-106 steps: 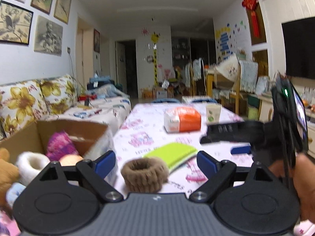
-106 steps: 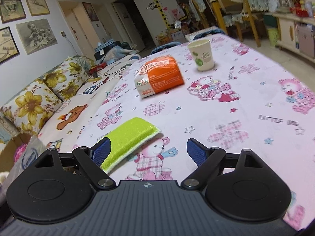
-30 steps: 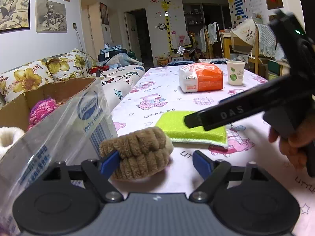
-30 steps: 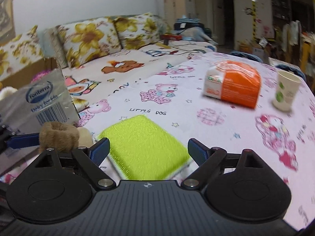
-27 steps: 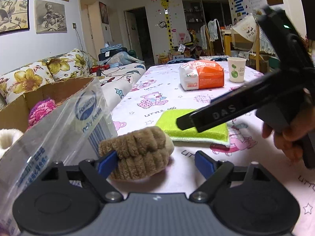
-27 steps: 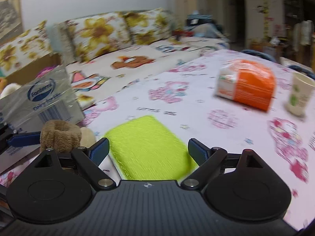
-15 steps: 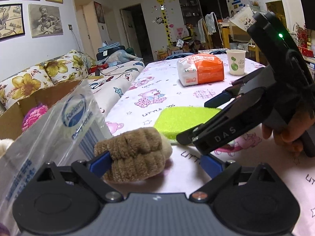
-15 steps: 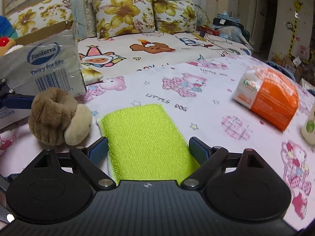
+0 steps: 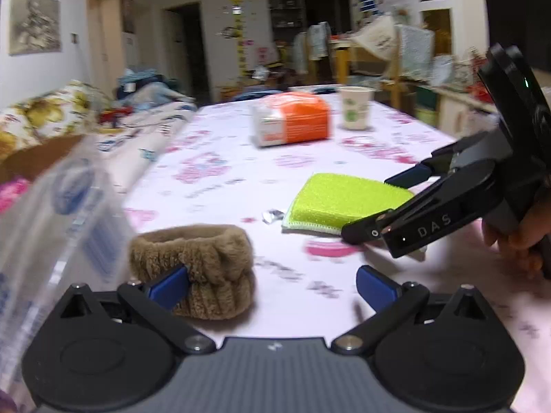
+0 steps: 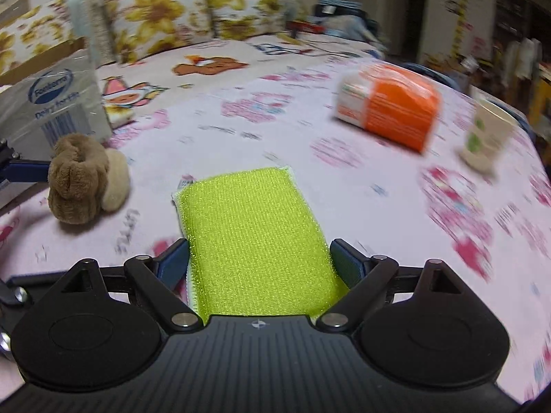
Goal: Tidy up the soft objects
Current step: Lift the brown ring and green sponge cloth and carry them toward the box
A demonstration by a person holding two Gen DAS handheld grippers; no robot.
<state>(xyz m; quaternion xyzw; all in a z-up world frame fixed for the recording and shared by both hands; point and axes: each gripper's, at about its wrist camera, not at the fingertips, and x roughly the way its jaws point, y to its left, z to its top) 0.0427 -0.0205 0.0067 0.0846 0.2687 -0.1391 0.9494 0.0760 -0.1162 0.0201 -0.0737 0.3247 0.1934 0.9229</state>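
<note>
My left claw (image 9: 272, 284) is opening, jaws wide; the brown plush ring (image 9: 196, 268) sits on the table against its left pad, unclamped. My right claw (image 10: 258, 263) stands apart, straddling the green sponge (image 10: 255, 241) flat on the tablecloth, positioned to pinch it.

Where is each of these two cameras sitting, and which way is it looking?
Left wrist view: rides on the left gripper, looking down the table past the brown plush toy; its opening jaws show, plus the person's hand holding the right gripper.
Right wrist view: rides on the right gripper, facing the sofa; its fingers straddle the green sponge.
Shared: toy, sponge, orange pack, paper cup.
</note>
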